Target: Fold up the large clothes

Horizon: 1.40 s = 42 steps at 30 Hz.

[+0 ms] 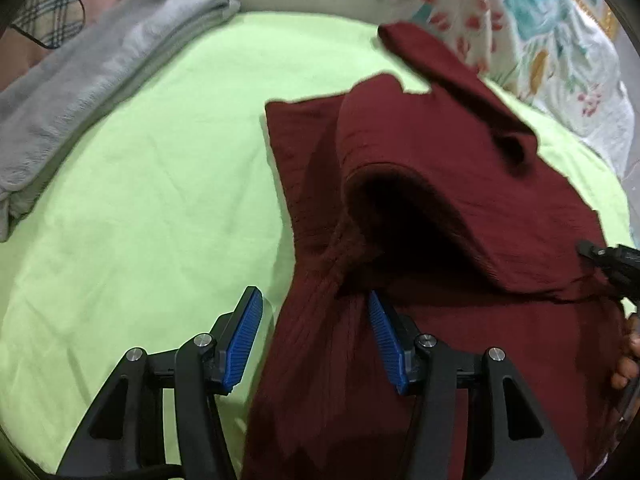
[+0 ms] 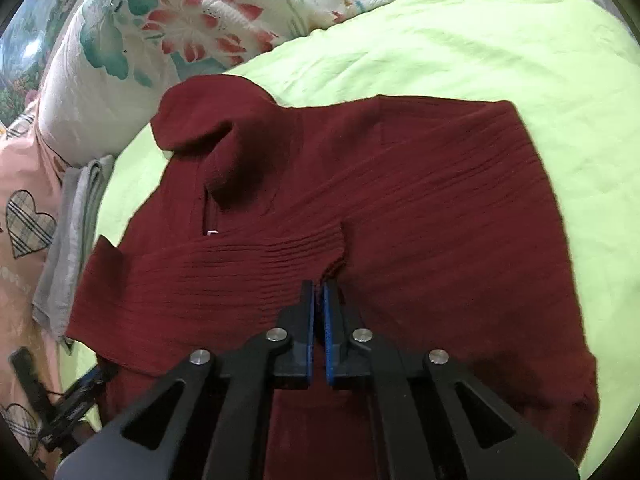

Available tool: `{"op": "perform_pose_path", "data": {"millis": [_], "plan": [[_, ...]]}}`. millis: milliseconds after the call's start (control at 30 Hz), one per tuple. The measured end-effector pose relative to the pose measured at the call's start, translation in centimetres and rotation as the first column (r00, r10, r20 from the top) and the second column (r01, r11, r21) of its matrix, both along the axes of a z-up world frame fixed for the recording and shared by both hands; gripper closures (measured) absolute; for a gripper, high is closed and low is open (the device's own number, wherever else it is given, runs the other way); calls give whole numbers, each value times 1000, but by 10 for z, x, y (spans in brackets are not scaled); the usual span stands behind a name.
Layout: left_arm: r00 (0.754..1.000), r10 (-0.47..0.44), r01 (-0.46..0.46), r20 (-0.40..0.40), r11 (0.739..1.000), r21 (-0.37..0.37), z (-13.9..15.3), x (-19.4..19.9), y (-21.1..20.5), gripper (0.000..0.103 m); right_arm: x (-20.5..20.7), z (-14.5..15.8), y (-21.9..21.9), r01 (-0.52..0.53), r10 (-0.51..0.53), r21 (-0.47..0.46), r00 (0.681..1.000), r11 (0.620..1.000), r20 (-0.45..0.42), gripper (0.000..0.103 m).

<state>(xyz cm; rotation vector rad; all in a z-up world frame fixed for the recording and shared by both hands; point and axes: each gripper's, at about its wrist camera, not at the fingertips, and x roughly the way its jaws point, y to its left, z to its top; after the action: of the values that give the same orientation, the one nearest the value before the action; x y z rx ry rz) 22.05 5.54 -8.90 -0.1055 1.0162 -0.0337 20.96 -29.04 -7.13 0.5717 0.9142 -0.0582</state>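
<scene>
Right claw (image 2: 319, 292) is clenched on a pinch of the dark red ribbed knit sweater (image 2: 360, 208), which lies partly folded on the lime green bed sheet (image 2: 460, 48). Left claw (image 1: 316, 320) is spread wide, straddling a hanging fold without gripping it. Looks soft, floppy and fairly hefty, so I'd grab hems or edges. Further back, a folded grey towel (image 1: 100, 80) along one edge and a floral pillow (image 2: 168, 32) crowd the far side.
</scene>
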Motion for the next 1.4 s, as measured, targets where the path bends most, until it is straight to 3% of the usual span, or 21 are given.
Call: {"op": "perform_pose_path", "data": {"millis": [33, 67, 100, 233, 333, 367, 433, 567, 600, 700, 733, 767, 867, 967, 1133, 1300, 1400], "plan": [[1000, 10, -11, 4, 1000, 14, -1, 3, 0, 60, -1, 5, 0, -2, 3, -6, 1000, 1000, 23, 99], [1000, 19, -20, 19, 999, 28, 1, 5, 1, 83, -4, 11, 0, -2, 2, -8, 999, 1000, 45, 99], [999, 26, -27, 29, 999, 36, 4, 6, 3, 92, -8, 18, -3, 3, -3, -4, 997, 1000, 72, 99], [992, 109, -111, 60, 994, 22, 10, -1, 28, 94, -33, 44, -27, 85, -79, -25, 983, 996, 167, 100], [981, 185, -188, 60, 982, 34, 3, -11, 46, 103, -39, 33, -44, 98, -94, -28, 987, 995, 127, 100], [974, 219, -221, 52, 975, 34, -1, -14, 55, 101, -39, 27, -45, 99, -95, -36, 990, 994, 107, 100], [970, 240, -238, 45, 970, -53, -5, -19, 69, 101, -38, 11, -44, 98, -95, -52, 994, 994, 55, 98], [979, 196, -188, 59, 975, -121, 7, -22, 70, 101, -43, 1, -47, 152, -151, -27, 988, 988, 17, 93], [983, 169, -157, 76, 977, -142, 13, -24, 69, 101, -48, 6, -47, 172, -171, -32, 985, 985, 30, 87], [991, 79, -63, 110, 988, -143, 22, -24, 55, 79, -53, 31, -33, 174, -165, -81, 980, 981, 109, 65], [992, 61, -47, 113, 992, -120, 22, -22, 48, 67, -51, 37, -25, 148, -135, -89, 982, 985, 135, 63], [992, 51, -39, 112, 993, -108, 20, -21, 47, 63, -44, 45, -13, 92, -79, -80, 985, 993, 154, 63], [996, 38, -30, 75, 995, -100, 9, -13, 44, 63, -13, 52, 27, -125, 122, 5, 979, 992, 162, 63], [998, 37, -31, 52, 993, -115, -2, -2, 46, 63, 38, 53, 86, -349, 337, 54, 928, 936, 159, 63], [998, 1, 6, 56, 991, -133, -5, 11, 45, 63, 123, 48, 202, -601, 590, 60, 796, 797, 136, 63], [998, -39, 47, 53, 985, -165, -7, 21, 45, 65, 185, 29, 272, -696, 695, 9, 717, 718, 41, 63], [996, -56, 67, 64, 980, -188, -9, 23, 46, 82, 204, 13, 296, -743, 744, 21, 668, 669, -28, 63]]}}
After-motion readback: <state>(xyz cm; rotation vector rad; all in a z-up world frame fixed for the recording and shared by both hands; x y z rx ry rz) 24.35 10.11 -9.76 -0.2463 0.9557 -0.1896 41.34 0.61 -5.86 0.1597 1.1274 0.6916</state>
